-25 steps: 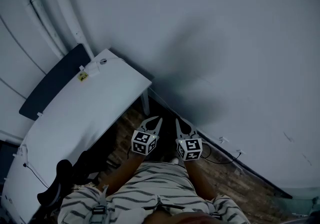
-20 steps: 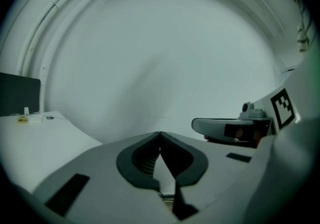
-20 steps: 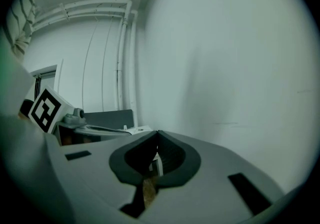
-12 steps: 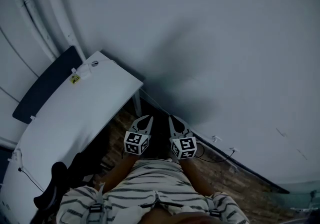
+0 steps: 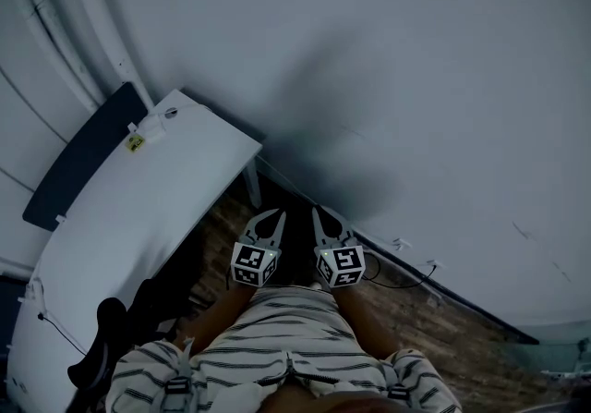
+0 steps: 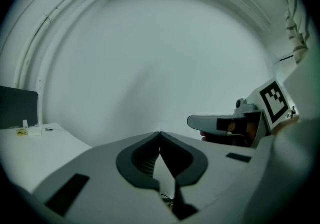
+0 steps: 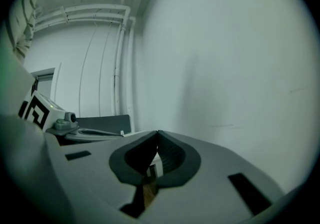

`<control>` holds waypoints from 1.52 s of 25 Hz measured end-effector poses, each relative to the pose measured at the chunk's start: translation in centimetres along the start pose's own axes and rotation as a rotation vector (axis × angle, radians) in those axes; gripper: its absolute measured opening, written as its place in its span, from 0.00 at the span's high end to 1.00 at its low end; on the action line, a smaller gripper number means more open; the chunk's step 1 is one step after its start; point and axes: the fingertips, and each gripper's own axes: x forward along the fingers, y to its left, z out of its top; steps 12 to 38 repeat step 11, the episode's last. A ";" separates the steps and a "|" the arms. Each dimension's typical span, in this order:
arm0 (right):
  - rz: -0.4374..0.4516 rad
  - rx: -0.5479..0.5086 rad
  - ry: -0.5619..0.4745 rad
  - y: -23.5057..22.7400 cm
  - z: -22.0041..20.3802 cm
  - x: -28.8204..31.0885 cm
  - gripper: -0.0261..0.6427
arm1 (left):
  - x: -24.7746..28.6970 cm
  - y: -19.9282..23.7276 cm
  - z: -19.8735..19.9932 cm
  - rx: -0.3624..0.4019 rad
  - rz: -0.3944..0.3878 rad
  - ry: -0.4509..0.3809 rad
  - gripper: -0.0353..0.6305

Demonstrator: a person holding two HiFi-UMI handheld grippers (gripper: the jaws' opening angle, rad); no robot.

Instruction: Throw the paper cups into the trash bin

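No paper cup or trash bin shows in any view. In the head view my left gripper [image 5: 274, 215] and right gripper [image 5: 322, 214] are held side by side just in front of the person's striped clothing [image 5: 277, 346], pointing at the foot of a white wall [image 5: 388, 78]. Both are shut with nothing between the jaws. In the left gripper view the left gripper [image 6: 160, 133] has its tips meeting against the bare wall, and the right gripper [image 6: 193, 122] shows at the right. The right gripper view shows the right gripper [image 7: 158, 132] with its tips touching too.
A white table [image 5: 138, 208] stands at the left with a dark panel [image 5: 83, 157] behind it. A cable [image 5: 406, 277] runs along the baseboard over a wooden floor [image 5: 416, 328]. A dark chair-like object [image 5: 120, 328] sits at lower left. Pipes [image 7: 122, 67] run up the wall.
The head view has swung slightly, so the table and both grippers sit a little more to the left. Both grippers stay shut and side by side.
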 end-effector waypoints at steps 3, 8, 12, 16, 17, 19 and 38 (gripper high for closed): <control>-0.006 0.002 -0.005 -0.3 0.0 -0.1 0.93 | 0.0 -0.1 0.2 -0.003 -0.006 -0.013 0.91; -0.009 0.000 -0.014 0.0 0.1 -0.2 0.93 | -0.3 0.0 0.4 -0.002 -0.008 -0.022 0.91; -0.013 0.002 -0.015 0.0 -0.1 -0.3 0.93 | -0.4 0.0 0.3 0.001 -0.011 -0.023 0.91; -0.013 0.002 -0.015 0.0 -0.1 -0.3 0.93 | -0.4 0.0 0.3 0.001 -0.011 -0.023 0.91; -0.013 0.002 -0.015 0.0 -0.1 -0.3 0.93 | -0.4 0.0 0.3 0.001 -0.011 -0.023 0.91; -0.013 0.002 -0.015 0.0 -0.1 -0.3 0.93 | -0.4 0.0 0.3 0.001 -0.011 -0.023 0.91; -0.013 0.002 -0.015 0.0 -0.1 -0.3 0.93 | -0.4 0.0 0.3 0.001 -0.011 -0.023 0.91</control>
